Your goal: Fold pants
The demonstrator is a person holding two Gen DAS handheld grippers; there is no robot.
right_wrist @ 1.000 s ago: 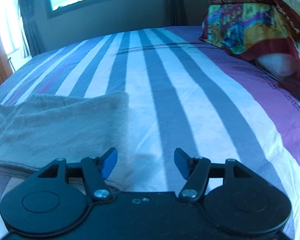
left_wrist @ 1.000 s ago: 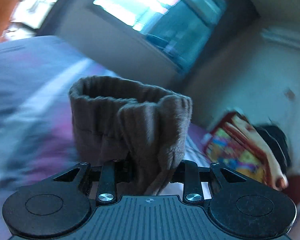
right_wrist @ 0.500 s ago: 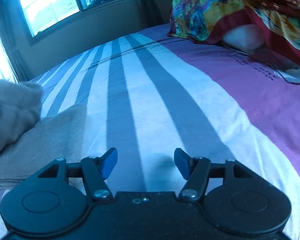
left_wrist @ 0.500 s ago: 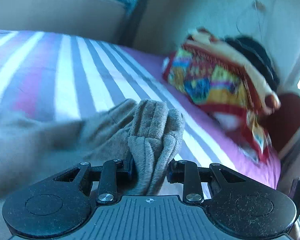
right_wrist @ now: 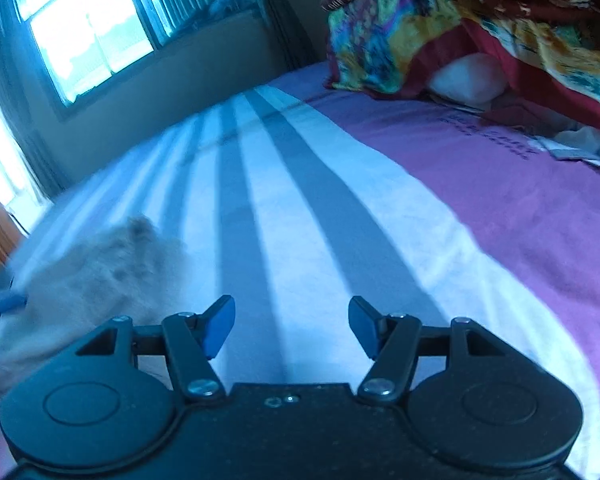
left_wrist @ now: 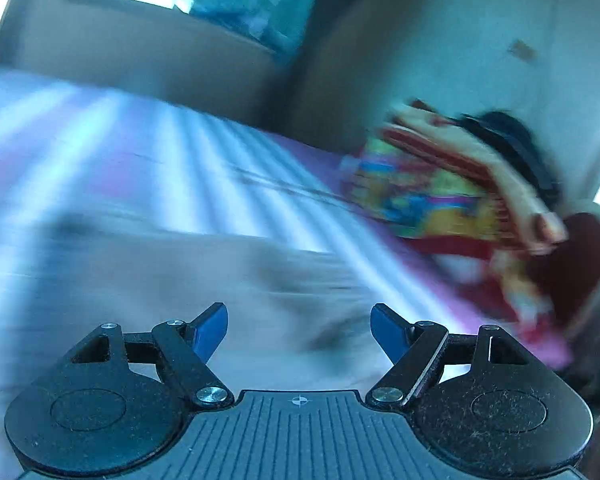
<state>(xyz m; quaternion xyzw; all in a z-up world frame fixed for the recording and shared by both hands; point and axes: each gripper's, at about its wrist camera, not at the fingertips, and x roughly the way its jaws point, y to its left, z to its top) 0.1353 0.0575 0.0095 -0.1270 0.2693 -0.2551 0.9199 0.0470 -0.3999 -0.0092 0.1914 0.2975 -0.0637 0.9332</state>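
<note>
The grey-brown pants (left_wrist: 204,280) lie on the striped bed, blurred by motion, just ahead of my left gripper (left_wrist: 299,332). That gripper is open and empty, its blue pads apart above the fabric. In the right wrist view the pants (right_wrist: 100,272) lie folded at the left, beside and ahead of my right gripper (right_wrist: 291,324). The right gripper is open and empty over the striped sheet, apart from the pants.
The bed sheet (right_wrist: 340,208) has white, grey and purple stripes. A pile of colourful blankets and pillows (right_wrist: 480,40) sits at the far right; it also shows in the left wrist view (left_wrist: 460,200). A window (right_wrist: 80,28) and wall stand behind the bed.
My left gripper has let go of the pants' waistband and opened; the pants now lie on the bed. The right gripper has swung right, staying open.
</note>
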